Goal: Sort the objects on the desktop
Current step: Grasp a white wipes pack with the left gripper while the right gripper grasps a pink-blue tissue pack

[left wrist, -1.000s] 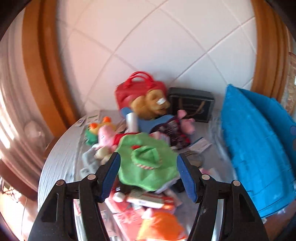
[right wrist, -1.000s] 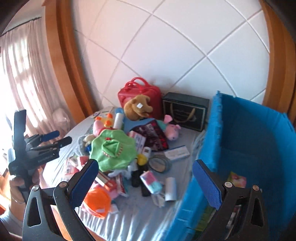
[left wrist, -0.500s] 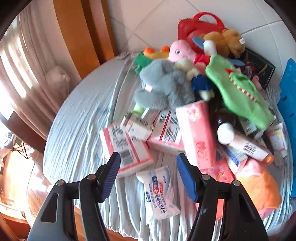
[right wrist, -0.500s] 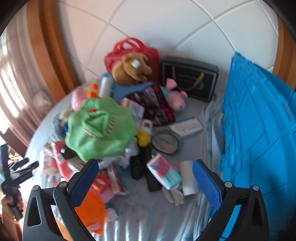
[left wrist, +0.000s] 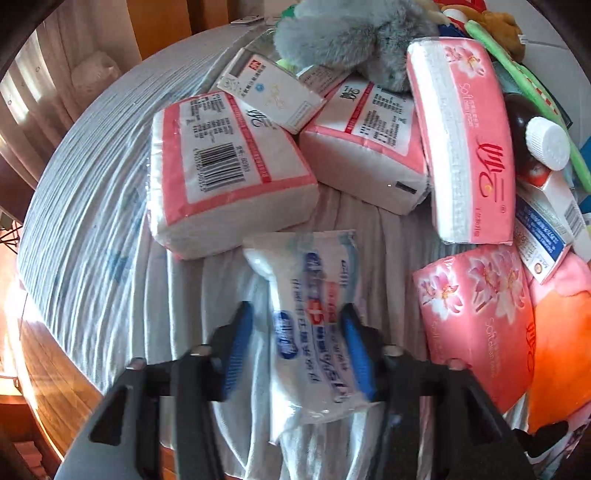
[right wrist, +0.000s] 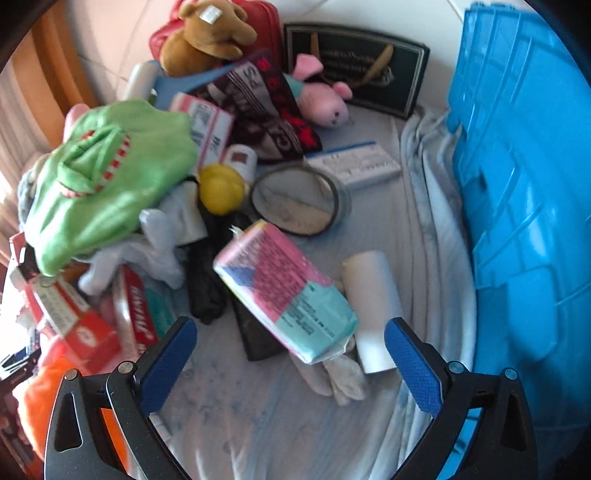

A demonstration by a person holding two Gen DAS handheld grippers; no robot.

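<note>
Compared with one second ago, both cameras look much more steeply down at the table and are much closer to the heap. In the left wrist view the wall and the red bag have gone out of sight. The left gripper (left wrist: 297, 343), whose jaws were spread then, is now closing around a clear plastic pack of white cotton with blue and red print (left wrist: 310, 314). This pack lies on the pale grey-blue cloth (left wrist: 92, 229) at the near edge of the table, between the blue pads (left wrist: 352, 350). The fingers are blurred, so I cannot tell if the pads already press on the pack.

Behind it lie pink and white tissue packs (left wrist: 221, 173), and a grey plush toy (left wrist: 354, 33) is cut off by the top edge.

The right gripper (right wrist: 291, 362) has its jaws spread wide, as before, with nothing between them. It hangs above a soft pack printed in pink and teal (right wrist: 284, 291), which leans on a white roll (right wrist: 373, 302) just beside it. The blue plastic crate (right wrist: 524, 206) on the right shows only its outer wall now; its inside is hidden. The green plush toy (right wrist: 110, 177) covers most of the heap under it. The print on every pack is too blurred to read.
</note>
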